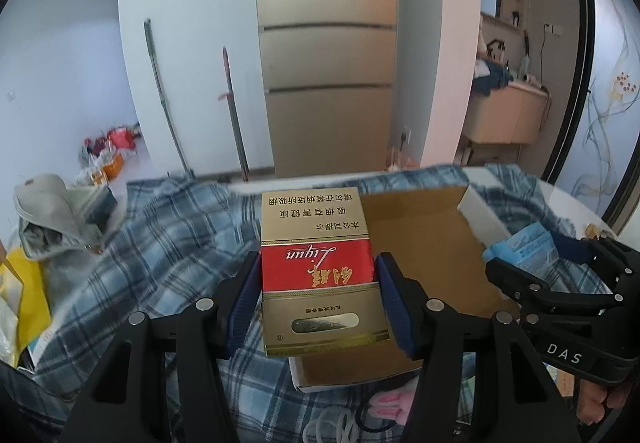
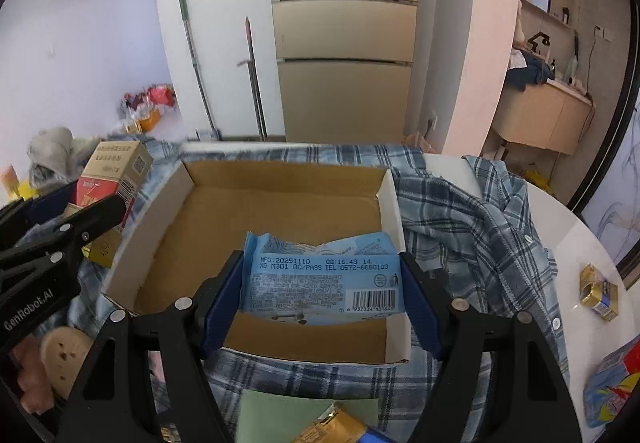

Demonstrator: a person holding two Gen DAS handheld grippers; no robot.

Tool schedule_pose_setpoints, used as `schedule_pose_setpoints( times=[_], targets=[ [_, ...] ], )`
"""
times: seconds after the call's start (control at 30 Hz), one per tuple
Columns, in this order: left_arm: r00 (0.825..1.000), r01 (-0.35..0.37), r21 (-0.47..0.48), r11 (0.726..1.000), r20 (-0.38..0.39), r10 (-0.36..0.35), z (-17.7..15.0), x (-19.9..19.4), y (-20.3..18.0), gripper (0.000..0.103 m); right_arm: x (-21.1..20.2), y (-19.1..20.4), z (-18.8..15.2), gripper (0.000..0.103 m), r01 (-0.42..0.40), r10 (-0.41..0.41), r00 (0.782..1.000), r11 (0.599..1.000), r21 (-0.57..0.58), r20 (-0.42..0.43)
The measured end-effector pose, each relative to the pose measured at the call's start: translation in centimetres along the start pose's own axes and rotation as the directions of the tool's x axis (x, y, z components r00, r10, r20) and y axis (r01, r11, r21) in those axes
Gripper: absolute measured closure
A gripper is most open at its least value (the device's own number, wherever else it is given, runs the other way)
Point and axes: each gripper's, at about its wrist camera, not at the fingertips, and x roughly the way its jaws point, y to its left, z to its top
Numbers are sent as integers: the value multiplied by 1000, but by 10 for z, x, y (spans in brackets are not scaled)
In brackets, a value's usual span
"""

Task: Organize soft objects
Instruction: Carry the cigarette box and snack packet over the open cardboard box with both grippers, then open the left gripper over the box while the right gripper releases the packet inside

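My left gripper is shut on a gold and red cigarette carton, holding it over the left edge of an open cardboard box. The right gripper is shut on a soft blue tissue pack, which hangs above the brown floor of the same box. The box rests on a blue plaid shirt spread over a white table. In the right wrist view the carton and the left gripper show at the left; in the left wrist view the tissue pack shows at the right.
A grey garment and a yellow bag lie at the left. A small gold box and a colourful packet sit on the table at the right. A pink plush item lies near the box. A fridge stands behind.
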Motion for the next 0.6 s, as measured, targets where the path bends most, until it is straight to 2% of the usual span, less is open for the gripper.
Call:
schedule_pose_setpoints(
  times=[0.27, 0.4, 0.6],
  targets=[
    [998, 16, 27, 1000, -63, -14, -9, 17, -3, 43, 14, 11, -5, 30, -5, 1, 998, 999, -54, -63],
    [996, 38, 34, 999, -80, -35, -11, 22, -6, 43, 19, 11, -8, 30, -28, 24, 996, 999, -36, -88],
    [993, 29, 45, 999, -115, -24, -16, 31, -11, 43, 28, 7, -11, 30, -39, 36, 992, 999, -25, -120]
  ],
)
